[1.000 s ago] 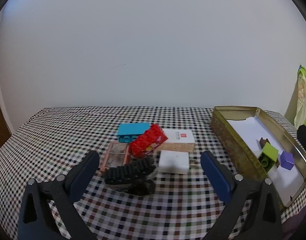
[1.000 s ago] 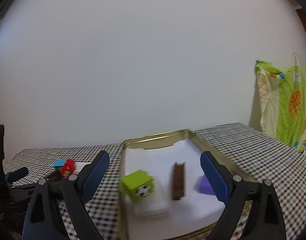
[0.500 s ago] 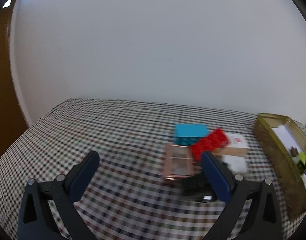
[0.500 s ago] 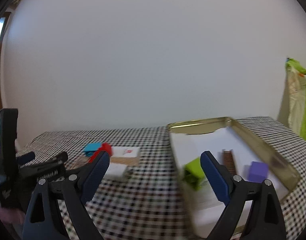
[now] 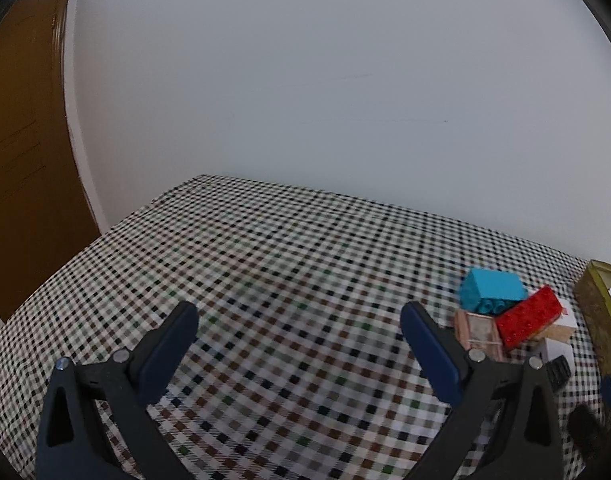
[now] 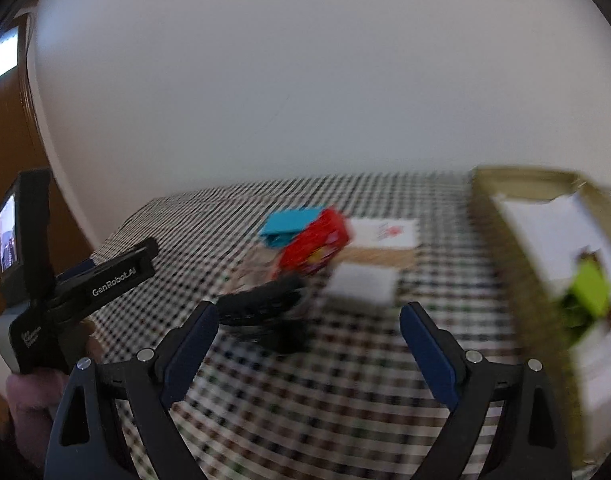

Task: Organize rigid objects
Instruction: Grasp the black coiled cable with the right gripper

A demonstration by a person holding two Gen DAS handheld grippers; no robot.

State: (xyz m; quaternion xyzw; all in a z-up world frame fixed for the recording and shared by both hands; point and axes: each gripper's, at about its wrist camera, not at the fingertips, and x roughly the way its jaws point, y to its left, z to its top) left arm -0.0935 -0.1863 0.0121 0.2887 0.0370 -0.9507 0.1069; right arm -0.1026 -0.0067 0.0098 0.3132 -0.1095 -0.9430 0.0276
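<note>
Both views have swung left: my right hand-held gripper (image 6: 305, 328), spread and empty, now faces the loose pile beside the tin (image 6: 517, 264). Left hand-held gripper (image 5: 297, 332) hangs spread over bare bench (image 5: 265, 264). Next, I'd pinch the black tread (image 6: 261, 304).

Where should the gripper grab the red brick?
Probably across the red brick's two long sides, coming from above: it leans tilted on the white box, topmost in the pile, so its sides look free. The blue brick crowds its far end.
</note>
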